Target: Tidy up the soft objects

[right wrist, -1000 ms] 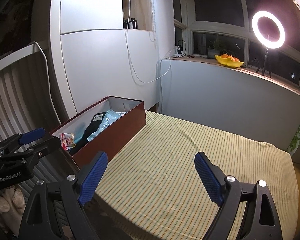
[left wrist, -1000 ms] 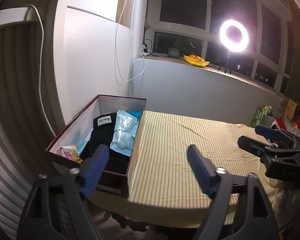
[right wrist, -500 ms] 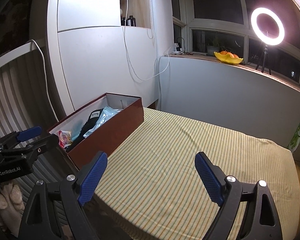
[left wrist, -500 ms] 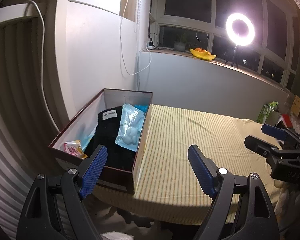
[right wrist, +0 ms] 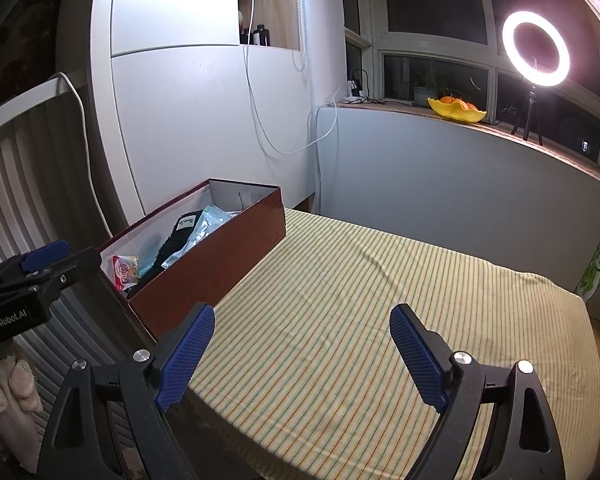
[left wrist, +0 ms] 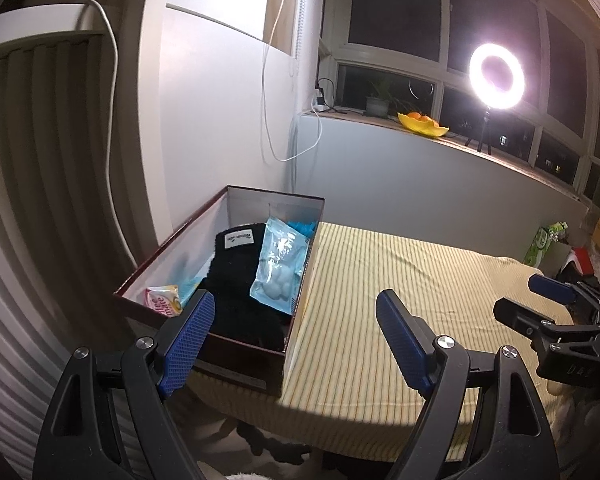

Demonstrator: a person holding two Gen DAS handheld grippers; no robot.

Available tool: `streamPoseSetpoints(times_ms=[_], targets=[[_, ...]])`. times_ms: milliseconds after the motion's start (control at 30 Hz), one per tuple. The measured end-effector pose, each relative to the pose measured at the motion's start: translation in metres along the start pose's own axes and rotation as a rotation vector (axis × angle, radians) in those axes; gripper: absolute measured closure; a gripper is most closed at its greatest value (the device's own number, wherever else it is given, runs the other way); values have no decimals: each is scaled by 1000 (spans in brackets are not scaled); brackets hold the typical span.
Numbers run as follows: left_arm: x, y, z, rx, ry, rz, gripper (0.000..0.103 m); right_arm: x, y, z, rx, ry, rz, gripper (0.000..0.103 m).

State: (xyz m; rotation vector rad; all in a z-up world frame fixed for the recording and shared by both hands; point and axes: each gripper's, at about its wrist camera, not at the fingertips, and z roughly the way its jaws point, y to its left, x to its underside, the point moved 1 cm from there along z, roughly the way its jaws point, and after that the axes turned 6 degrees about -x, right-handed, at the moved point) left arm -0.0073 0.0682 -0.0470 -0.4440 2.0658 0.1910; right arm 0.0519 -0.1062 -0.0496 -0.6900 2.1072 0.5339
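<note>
Both grippers hover off the near edge of the desk (right wrist: pixel 360 320), which is covered by a yellow striped cloth. The left gripper (left wrist: pixel 292 336) has its jaws released and holds nothing; the right gripper (right wrist: pixel 300 352) is likewise spread wide and empty. At the desk's far left corner stands a dark red box (left wrist: pixel 300 296) with white inner walls. Inside it lie a black fuzzy garment (left wrist: pixel 236 276) with a white label, a light blue plastic pouch (left wrist: pixel 278 268) leaning on the right wall, and a small snack packet (left wrist: pixel 164 300) at the near left. A lit ring light (right wrist: pixel 536 50) stands on the far windowsill beside a yellow fruit bowl (right wrist: pixel 456 112).
</note>
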Motion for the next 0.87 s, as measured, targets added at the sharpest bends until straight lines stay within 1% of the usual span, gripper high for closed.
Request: streamPoseSetpoints(times_ms=[433,867], targets=[[0,1,-1,13,6,-7,20,2,1,2,3,10,-2,16],[0,0,-4,24,-6,-14,20,5,-1,4,4,22,-3,16]])
